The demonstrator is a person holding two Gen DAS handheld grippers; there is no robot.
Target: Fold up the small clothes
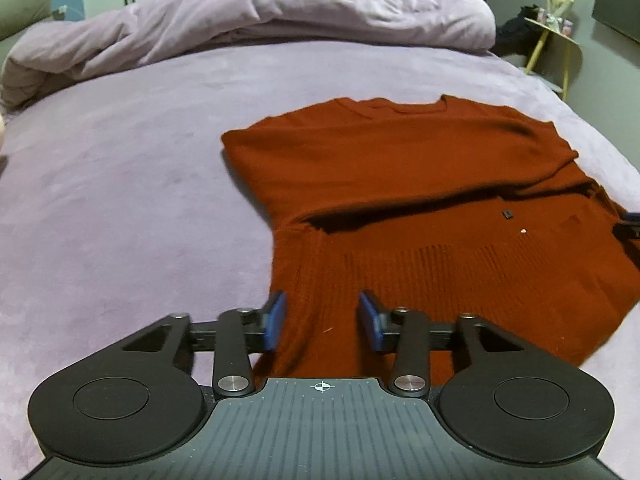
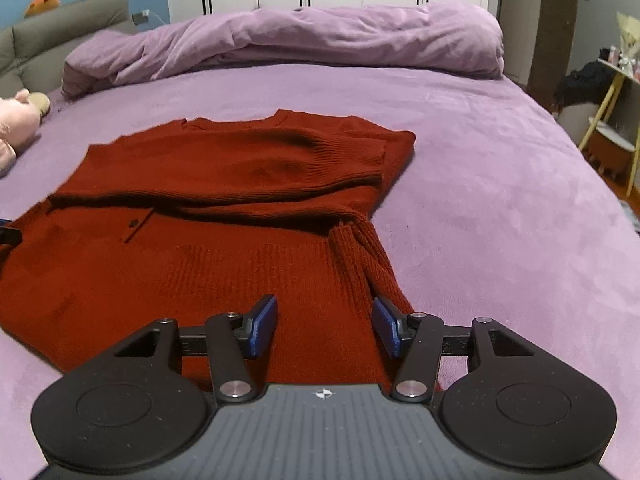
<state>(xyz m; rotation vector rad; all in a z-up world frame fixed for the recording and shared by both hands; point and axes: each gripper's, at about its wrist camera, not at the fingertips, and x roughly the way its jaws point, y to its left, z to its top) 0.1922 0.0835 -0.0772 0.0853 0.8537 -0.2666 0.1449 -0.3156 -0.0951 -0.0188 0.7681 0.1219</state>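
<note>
I see a wide bed [image 1: 120,184] under a purple cover, and a rolled duvet [image 1: 256,24] of the same colour lies across it at 12 o'clock in both views. On the cover the rust-red knitted sweater [image 1: 420,184] is spread flat, its neckline toward 12 o'clock and both sleeves already folded across the body. In the left wrist view it fills the part from 1 to 5 o'clock; in the right wrist view it fills from 9 to 6 o'clock.

Only the right wrist view shows me a grey headboard [image 2: 60,36] at 10 o'clock, a pink plush toy [image 2: 16,124] at 9 o'clock and the ribbed cuff of the upper sleeve. Only the left wrist view shows a small pale speck on the knit. A yellow side table [image 1: 556,40] stands at 2 o'clock in both views.

My left gripper [image 1: 322,322] is over the left side of the hem, its blue pads [image 1: 276,320] apart, and they press nothing. My right gripper [image 2: 324,326] is over the hem's right side, beside the hanging sleeve; its jaws also stand apart and hold no cloth.
</note>
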